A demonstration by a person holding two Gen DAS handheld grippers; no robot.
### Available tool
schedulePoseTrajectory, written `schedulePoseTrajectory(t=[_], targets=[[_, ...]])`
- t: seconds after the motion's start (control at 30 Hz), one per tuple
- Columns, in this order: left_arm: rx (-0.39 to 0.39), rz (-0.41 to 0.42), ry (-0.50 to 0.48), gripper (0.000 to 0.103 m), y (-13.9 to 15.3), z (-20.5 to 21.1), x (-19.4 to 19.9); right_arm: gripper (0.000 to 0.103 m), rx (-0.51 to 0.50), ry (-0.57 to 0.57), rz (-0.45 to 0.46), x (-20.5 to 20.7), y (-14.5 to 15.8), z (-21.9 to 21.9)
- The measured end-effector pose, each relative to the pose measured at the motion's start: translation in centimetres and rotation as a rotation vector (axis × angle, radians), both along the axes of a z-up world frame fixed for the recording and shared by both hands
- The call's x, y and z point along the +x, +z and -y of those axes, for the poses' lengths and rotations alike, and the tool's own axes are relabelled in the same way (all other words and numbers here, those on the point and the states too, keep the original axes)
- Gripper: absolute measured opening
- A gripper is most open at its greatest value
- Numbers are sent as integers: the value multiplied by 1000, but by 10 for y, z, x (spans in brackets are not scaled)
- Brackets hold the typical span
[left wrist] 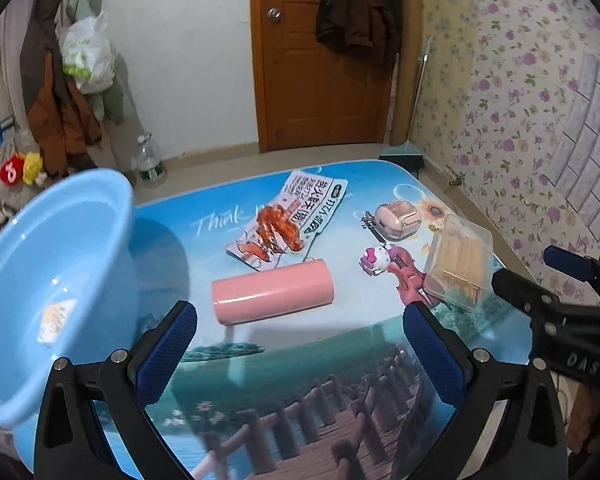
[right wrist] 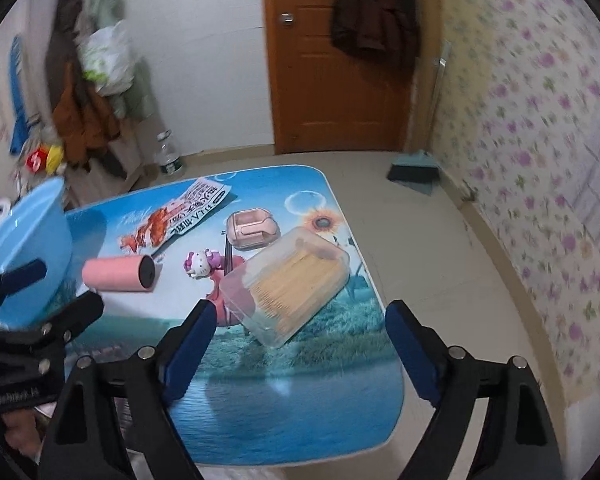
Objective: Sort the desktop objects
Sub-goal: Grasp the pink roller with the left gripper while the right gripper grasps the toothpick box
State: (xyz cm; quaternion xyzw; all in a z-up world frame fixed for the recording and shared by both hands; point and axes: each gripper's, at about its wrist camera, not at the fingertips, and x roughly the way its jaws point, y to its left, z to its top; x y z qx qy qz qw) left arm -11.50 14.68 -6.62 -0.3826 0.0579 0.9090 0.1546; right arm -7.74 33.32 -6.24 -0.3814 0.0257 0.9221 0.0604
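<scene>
On the picture-printed table [left wrist: 340,344] lie a pink roll [left wrist: 273,291], a snack packet [left wrist: 288,220], a pink earbud case [left wrist: 396,220], a small cat figure [left wrist: 376,259] and a clear box of toothpicks [left wrist: 458,266]. A light blue basin [left wrist: 48,292] stands at the table's left. My left gripper [left wrist: 300,334] hovers open just short of the pink roll. My right gripper [right wrist: 298,332] hangs open over the near end of the toothpick box [right wrist: 290,284], nothing between its pads. The pink roll [right wrist: 118,274] and basin [right wrist: 28,248] show at the left of the right wrist view.
A brown door [left wrist: 320,64] with a dark jacket hung on it faces me. Coats and a plastic bag [left wrist: 86,56] hang on the left wall; a water bottle [left wrist: 150,160] stands on the floor. A broom and dustpan [right wrist: 414,168] rest by the flowered wall.
</scene>
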Motion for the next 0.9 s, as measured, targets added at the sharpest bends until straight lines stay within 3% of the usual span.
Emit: schedulePoseTrajectory(t=[0.3,0.43,0.9], targets=[[-8,51,101,103,-21,-5,-24,88,27,120,-2,-13,-7,-15],[-14,61,110,103,-26,-10,-31,95,30,174,0,-17,-14,-12],[-67,98,154,103,-42,-26,-47,97,71,346,4,-42,-26,-16]])
